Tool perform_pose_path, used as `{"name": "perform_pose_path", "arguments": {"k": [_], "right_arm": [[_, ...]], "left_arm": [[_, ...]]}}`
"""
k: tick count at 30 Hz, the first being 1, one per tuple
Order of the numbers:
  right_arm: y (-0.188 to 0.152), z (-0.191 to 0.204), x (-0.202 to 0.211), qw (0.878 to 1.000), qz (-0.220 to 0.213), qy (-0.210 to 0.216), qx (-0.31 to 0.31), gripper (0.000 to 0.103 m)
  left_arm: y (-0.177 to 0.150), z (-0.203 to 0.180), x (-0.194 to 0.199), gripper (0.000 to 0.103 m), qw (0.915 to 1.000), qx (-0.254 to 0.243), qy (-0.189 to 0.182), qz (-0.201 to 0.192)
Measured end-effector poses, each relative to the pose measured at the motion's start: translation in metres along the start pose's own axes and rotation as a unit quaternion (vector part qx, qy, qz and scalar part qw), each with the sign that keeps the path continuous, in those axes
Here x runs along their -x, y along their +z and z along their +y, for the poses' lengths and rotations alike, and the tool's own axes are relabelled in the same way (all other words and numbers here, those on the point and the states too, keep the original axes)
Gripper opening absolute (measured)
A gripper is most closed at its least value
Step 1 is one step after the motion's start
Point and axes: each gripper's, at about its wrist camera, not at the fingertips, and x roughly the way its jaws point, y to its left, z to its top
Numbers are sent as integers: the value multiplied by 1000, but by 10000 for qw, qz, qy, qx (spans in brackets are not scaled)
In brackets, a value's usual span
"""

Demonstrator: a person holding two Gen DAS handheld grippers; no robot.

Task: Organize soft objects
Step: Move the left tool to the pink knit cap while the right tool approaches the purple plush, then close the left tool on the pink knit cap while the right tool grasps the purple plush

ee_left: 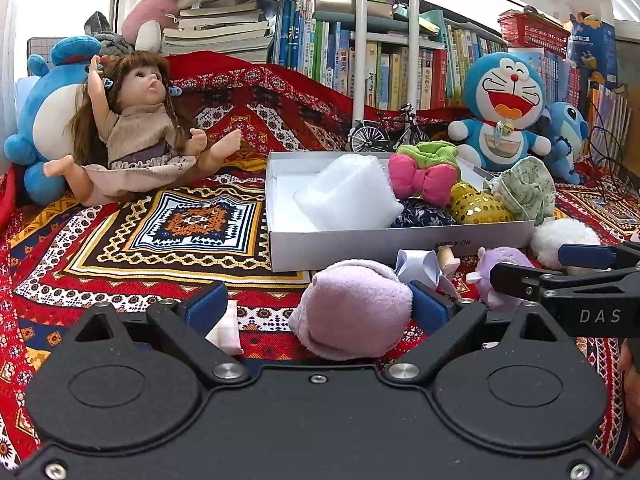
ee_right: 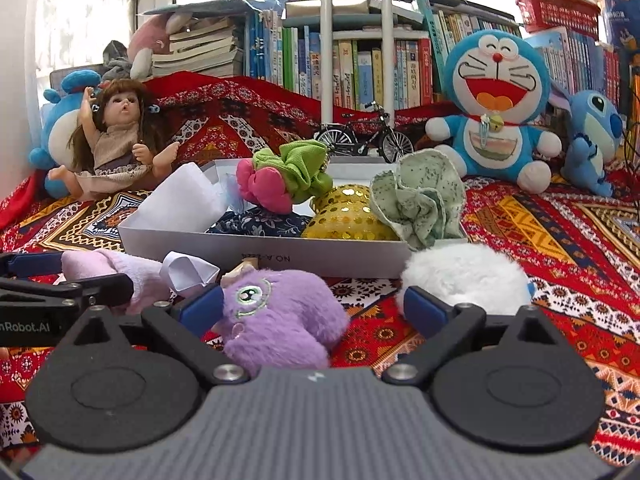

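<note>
A white cardboard box (ee_left: 380, 242) lies on the patterned cloth and holds a white foam block (ee_left: 350, 194), a pink and green scrunchie (ee_left: 424, 178), a gold sequin piece (ee_left: 476, 204) and a green floral cloth (ee_left: 524, 188). My left gripper (ee_left: 316, 306) is open around a pale lilac rolled sock (ee_left: 352, 314); the sock touches the right pad. My right gripper (ee_right: 314, 306) is open around a purple fluffy toy (ee_right: 276, 316), which lies against the left pad. A white fluffy ball (ee_right: 464, 278) sits by the right finger.
A doll (ee_left: 136, 128) and blue plush (ee_left: 40, 120) sit at the left. A Doraemon plush (ee_left: 504, 108), a Stitch plush (ee_left: 566, 136) and a model bicycle (ee_left: 384, 130) stand behind the box. Bookshelves (ee_left: 360, 60) line the back. A white ribbon bow (ee_left: 416, 266) lies before the box.
</note>
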Motion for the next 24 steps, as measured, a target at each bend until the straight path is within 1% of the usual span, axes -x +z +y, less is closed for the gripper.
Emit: {"name": "perform_pose_path", "arguments": {"k": [5,8,16,18,19,21,24], "right_arm": [[0,3,0,9999,20,52,118,94],[0,5,-1,9999,27,71,154,93],[-1,14,-2,9989,70,75,467,89],[-1,16,-3,9985,89,64,529,89],[-1,17,-3,9984,104,56,545,89],[-1,17,-4,9983,136,49,556,89],[-1,17,-4,9983,158,51,562,89]], "left_arm": [[0,-6,1,95,9999,-144,-32,-38],[-1,-7,1,92,9999,-137,-84,-26],[-2,-7,4,83,9997,-103,-211,5],[-2,-7,4,78,9997,-84,-220,9],[-2,-6,4,76,9997,-70,-233,21],[-1,-6,4,75,9996,-45,-272,54],[-1,-5,4,70,9995,-58,-314,75]]}}
